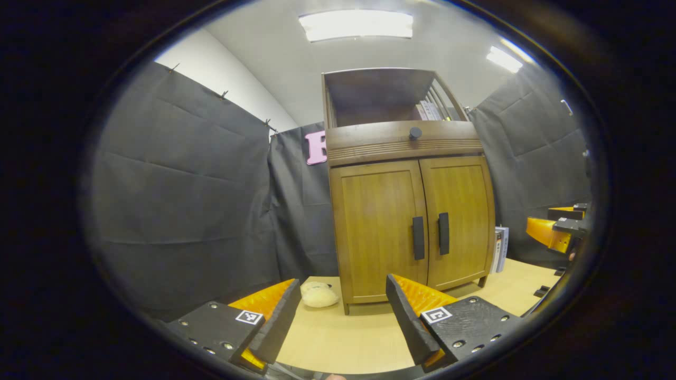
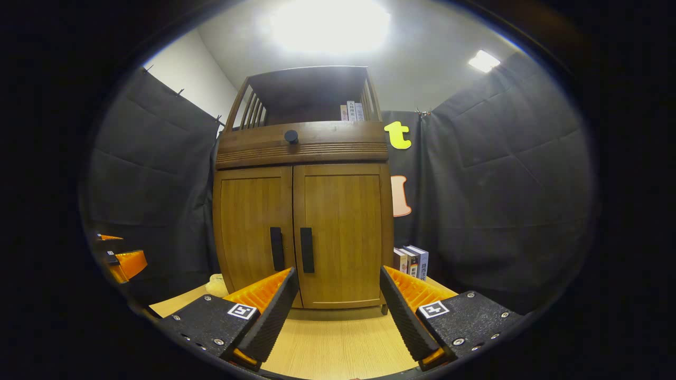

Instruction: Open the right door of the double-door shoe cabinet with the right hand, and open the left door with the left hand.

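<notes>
1. Two doors of the shoe cabinet (image 2: 303,211) were both shut; right door (image 2: 343,237) and its handle (image 2: 307,250) sat at 11 o'clock of the right gripper (image 2: 338,295).
2. Right gripper: fingers apart, empty. Left gripper (image 1: 340,306): same, w/ the left door handle (image 1: 418,238) at 1 o'clock.
3. Risk: handles sat close together, so fingers could've grabbed the wrong one or slipped off.

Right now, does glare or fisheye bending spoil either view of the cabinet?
Right gripper view: the ceiling light blows out white, yet the cabinet stays sharp with both handles readable. Left gripper view: the light panel keeps its outline; the cabinet's sides bow noticeably, no blur.
</notes>
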Demonstrator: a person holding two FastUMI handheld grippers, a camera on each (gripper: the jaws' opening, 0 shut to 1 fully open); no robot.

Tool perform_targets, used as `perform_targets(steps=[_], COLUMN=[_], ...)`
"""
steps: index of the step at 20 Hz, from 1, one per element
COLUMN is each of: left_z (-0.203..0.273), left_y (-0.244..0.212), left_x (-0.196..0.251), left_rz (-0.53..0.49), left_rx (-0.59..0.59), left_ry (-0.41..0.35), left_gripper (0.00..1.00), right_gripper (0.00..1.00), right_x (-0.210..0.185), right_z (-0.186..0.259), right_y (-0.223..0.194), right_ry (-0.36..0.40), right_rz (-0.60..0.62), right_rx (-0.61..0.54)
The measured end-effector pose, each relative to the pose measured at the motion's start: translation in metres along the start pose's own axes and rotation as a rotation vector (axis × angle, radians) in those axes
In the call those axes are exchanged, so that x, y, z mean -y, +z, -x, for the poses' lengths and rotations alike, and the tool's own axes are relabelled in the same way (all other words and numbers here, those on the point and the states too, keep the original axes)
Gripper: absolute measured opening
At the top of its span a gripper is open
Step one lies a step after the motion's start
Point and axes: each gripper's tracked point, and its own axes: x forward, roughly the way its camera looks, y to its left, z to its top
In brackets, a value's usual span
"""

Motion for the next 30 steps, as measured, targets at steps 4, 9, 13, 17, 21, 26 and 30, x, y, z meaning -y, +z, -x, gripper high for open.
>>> perform_targets(steps=[4, 9, 13, 17, 21, 26, 30], left_z=[0.002, 0.005, 0.009, 0.008, 0.007, 0.005, 0.004], left_y=[0.002, 0.004, 0.007, 0.006, 0.004, 0.003, 0.004], left_x=[-0.003, -0.007, -0.01, -0.014, -0.02, -0.026, -0.031], left_rz=[-0.001, -0.01, -0.018, -0.019, -0.02, -0.029, -0.035], left_rx=[-0.002, -0.001, -0.004, -0.013, -0.024, -0.022, -0.025], left_ry=[0.022, 0.046, 0.075, 0.111, 0.156, 0.229, 0.281], left_gripper=[0.93, 0.93, 0.93, 0.93, 0.93, 0.92, 0.92], right_gripper=[0.96, 0.96, 0.95, 0.95, 0.95, 0.95, 0.94], right_x=[-0.003, -0.006, -0.013, -0.019, -0.025, -0.038, -0.05], right_z=[-0.02, -0.05, -0.078, -0.107, -0.134, -0.169, -0.195], right_y=[0.009, 0.019, 0.028, 0.031, 0.027, 0.022, 0.009], right_ry=[0.013, 0.021, 0.038, 0.048, 0.063, 0.088, 0.114], right_rz=[-0.009, -0.024, -0.036, -0.03, -0.044, -0.038, -0.037], right_rx=[0.022, 0.035, 0.051, 0.063, 0.052, 0.043, 0.021])
